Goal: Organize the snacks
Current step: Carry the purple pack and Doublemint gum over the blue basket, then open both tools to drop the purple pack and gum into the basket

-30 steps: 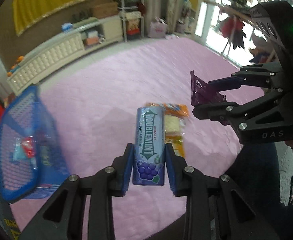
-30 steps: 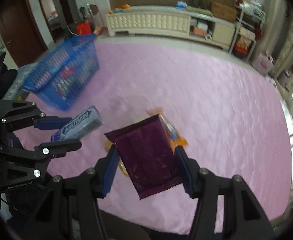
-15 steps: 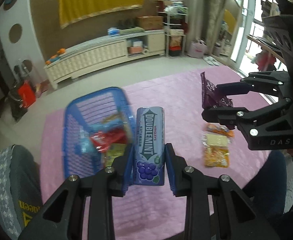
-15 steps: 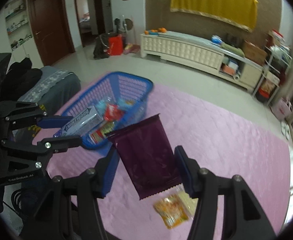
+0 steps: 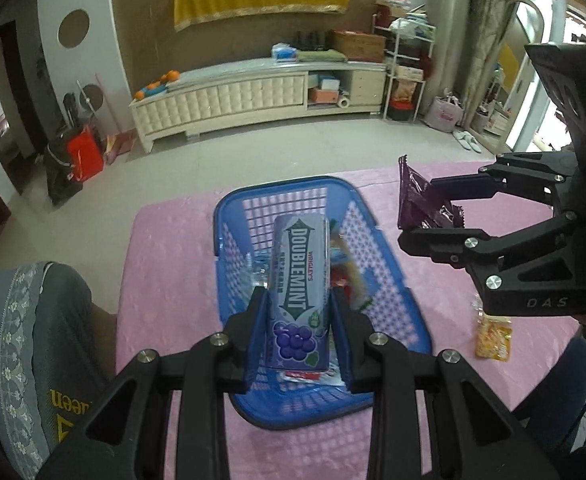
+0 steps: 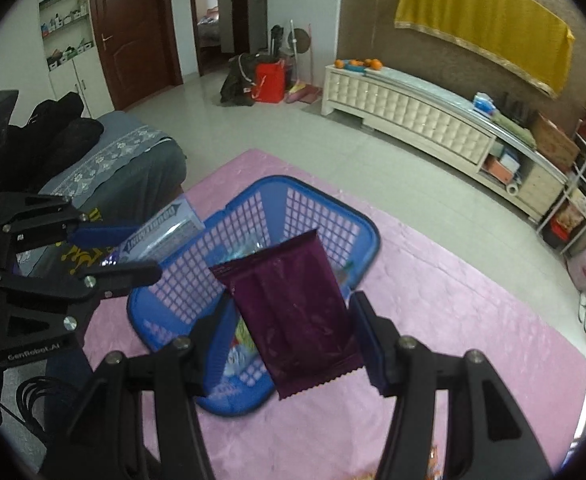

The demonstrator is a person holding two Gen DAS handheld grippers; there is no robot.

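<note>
1. Left wrist view: the left gripper (image 5: 299, 322) clamps a purple Doublemint gum pack (image 5: 300, 296) above the blue basket (image 5: 389, 276) — long axis pointing away.
2. Right wrist view: the right gripper (image 6: 291, 340) pinches a dark purple snack packet (image 6: 293, 312) over the basket — lengthwise forward, tilted left.

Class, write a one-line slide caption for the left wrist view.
Left tongs hold a Doublemint pack above the blue basket; right tongs grip a purple packet.

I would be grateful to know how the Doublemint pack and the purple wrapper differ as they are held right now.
The Doublemint pack is printed with lettering and grapes; the purple wrapper looks plain. The pack looks stiff and boxy; the wrapper is a flat pouch with crimped ends. The left gripper holds the pack, the right gripper the wrapper. Both hang above the blue basket.
</note>
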